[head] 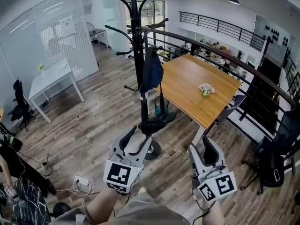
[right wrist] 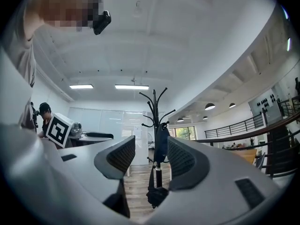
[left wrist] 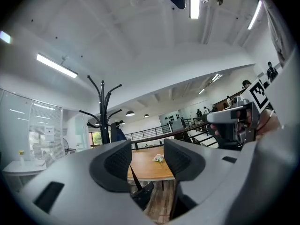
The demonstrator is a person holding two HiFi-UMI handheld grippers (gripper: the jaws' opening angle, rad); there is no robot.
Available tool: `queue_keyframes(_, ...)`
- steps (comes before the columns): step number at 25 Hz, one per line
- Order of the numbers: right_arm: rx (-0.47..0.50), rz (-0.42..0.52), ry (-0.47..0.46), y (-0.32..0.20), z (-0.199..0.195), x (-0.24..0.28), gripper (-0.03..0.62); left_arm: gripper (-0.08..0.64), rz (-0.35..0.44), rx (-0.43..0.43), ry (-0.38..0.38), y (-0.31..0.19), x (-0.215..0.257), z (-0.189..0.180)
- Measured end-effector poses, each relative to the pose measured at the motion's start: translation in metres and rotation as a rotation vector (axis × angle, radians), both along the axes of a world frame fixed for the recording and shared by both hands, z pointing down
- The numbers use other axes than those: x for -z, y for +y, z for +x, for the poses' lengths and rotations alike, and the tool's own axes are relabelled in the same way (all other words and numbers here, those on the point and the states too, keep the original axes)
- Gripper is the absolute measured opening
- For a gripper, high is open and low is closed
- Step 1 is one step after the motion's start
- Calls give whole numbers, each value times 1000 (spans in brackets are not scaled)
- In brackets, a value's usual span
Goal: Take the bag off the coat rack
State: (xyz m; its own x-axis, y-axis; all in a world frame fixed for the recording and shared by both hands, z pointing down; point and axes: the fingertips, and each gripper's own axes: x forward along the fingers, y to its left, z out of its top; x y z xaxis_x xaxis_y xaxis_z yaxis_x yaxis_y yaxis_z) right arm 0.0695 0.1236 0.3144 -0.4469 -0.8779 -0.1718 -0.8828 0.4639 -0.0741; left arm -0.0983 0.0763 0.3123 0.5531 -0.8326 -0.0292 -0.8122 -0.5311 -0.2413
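A black coat rack (head: pixel 136 55) stands on the wooden floor ahead of me. A dark blue bag (head: pixel 153 71) hangs from one of its right-hand hooks, and a strap drops from it to a black part (head: pixel 157 121) near the rack's base. My left gripper (head: pixel 137 136) is open and empty, just short of the rack's foot. My right gripper (head: pixel 202 146) is open and empty too, further right and clear of the rack. The right gripper view shows the bag (right wrist: pixel 161 142) between the open jaws, far off. In the left gripper view the bag (left wrist: pixel 117 134) is small, left of the jaws.
A wooden table (head: pixel 197 86) with a small bunch of flowers (head: pixel 205 90) stands right behind the rack. A curved railing (head: pixel 225 50) runs behind it. A white table (head: pixel 51 78) is at the left, an office chair (head: pixel 272 158) at the right, cables (head: pixel 82 183) on the floor.
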Motion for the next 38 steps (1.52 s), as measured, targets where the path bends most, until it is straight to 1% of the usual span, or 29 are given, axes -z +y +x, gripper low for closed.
queue_keyframes(2,8,-5,5,-3,3,-4,207,219,-2,4,2,-2,-3,1)
queue_keyframes(7,27,-22,27,-22,0,-12,207,219,-46,2,0,-18,-16,0)
queue_keyframes(13,24,-47,52,-63,4,-23,207,219,-60,4,15,-57,-21,-2)
queue_keyframes(20,31,-53,72,-136,-1,-22,207,219,-70,-12,26,-122,-22,-2)
queue_keyframes(25,42,-63,89,-196,-13,-20,207,219,-82,-27,29,-178,-21,-7)
queue_keyframes(32,40,-73,93,-278,-29,-15,207,219,-95,-69,19,-260,-15,-6)
queue_keyframes(38,28,-78,97,-329,-39,-19,207,202,-129,-107,27,-313,-22,-7)
